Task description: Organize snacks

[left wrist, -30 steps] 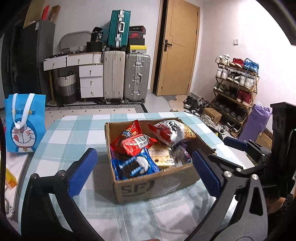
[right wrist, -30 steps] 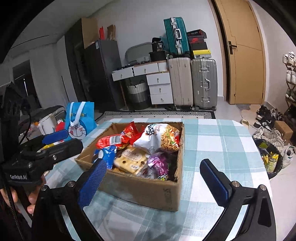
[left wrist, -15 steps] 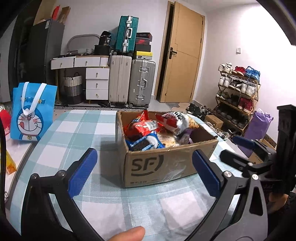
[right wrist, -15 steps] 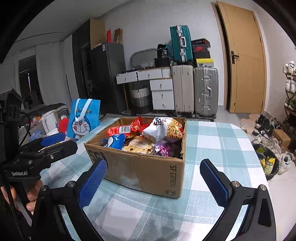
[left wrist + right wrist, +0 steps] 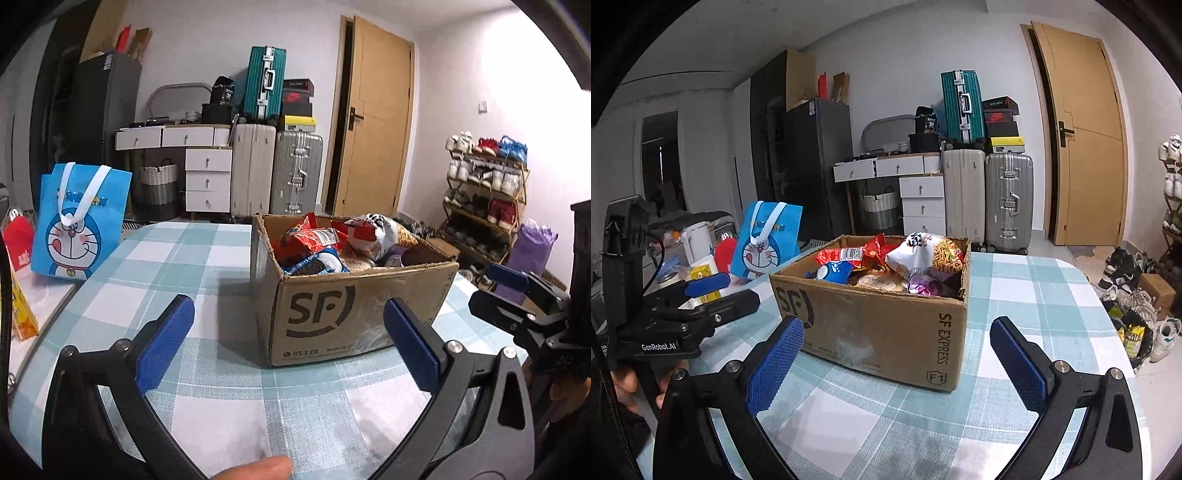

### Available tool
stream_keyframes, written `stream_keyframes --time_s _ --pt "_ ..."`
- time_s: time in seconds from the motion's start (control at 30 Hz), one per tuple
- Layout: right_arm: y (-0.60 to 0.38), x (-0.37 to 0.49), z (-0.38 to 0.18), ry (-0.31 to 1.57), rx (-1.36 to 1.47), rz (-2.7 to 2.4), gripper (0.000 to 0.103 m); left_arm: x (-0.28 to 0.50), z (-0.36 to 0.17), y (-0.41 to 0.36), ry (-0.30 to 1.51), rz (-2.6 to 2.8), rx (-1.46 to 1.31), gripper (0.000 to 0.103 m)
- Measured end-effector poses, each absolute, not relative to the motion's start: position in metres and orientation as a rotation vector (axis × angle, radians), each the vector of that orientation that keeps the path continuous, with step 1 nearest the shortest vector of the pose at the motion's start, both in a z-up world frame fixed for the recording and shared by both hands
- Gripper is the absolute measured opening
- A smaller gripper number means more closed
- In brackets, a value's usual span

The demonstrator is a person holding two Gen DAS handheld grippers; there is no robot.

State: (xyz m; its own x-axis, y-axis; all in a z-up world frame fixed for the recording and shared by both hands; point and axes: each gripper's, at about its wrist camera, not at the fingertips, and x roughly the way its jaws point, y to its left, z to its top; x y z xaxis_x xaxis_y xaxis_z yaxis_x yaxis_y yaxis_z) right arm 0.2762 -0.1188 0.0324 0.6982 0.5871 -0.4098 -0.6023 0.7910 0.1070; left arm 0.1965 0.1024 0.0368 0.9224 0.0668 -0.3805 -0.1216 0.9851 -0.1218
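Both sets of jaws gape with nothing between them: left gripper (image 5: 288, 332) and right gripper (image 5: 897, 356) hover short of the SF cardboard box (image 5: 886, 325) on the checked tablecloth (image 5: 1034, 295); snack packets (image 5: 916, 258) overlap inside, lower ones hidden.

The left wrist view looks low across the teal-and-white checked table (image 5: 221, 398), forward between the blue pads of the left claw (image 5: 288, 343), at the near corner of the brown cardboard snack box (image 5: 332, 317) from its left. The right wrist view sits at like height just right of it, facing the same box (image 5: 886, 332) between the right claw (image 5: 897, 360) pads. Both share the box, the blue cartoon-cat bag (image 5: 79, 225), the suitcases and the wooden door; each catches the other claw at its edge.
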Motion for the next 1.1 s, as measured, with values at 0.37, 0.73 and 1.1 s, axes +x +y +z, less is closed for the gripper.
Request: stream_keyframes --time_s 0.37,0.73,1.1 --pt "-0.120 0.271 0.026 0.401 -0.034 0.645 0.102 0.197 0.027 0.106 0.386 0.109 -0.135 0.102" --pt "-0.120 0.267 0.025 0.375 -0.040 0.629 0.103 0.196 0.029 0.096 0.372 0.101 -0.099 0.102" --pt "-0.118 0.261 0.023 0.364 -0.061 0.622 0.103 0.194 0.028 0.096 0.370 0.097 -0.108 0.102"
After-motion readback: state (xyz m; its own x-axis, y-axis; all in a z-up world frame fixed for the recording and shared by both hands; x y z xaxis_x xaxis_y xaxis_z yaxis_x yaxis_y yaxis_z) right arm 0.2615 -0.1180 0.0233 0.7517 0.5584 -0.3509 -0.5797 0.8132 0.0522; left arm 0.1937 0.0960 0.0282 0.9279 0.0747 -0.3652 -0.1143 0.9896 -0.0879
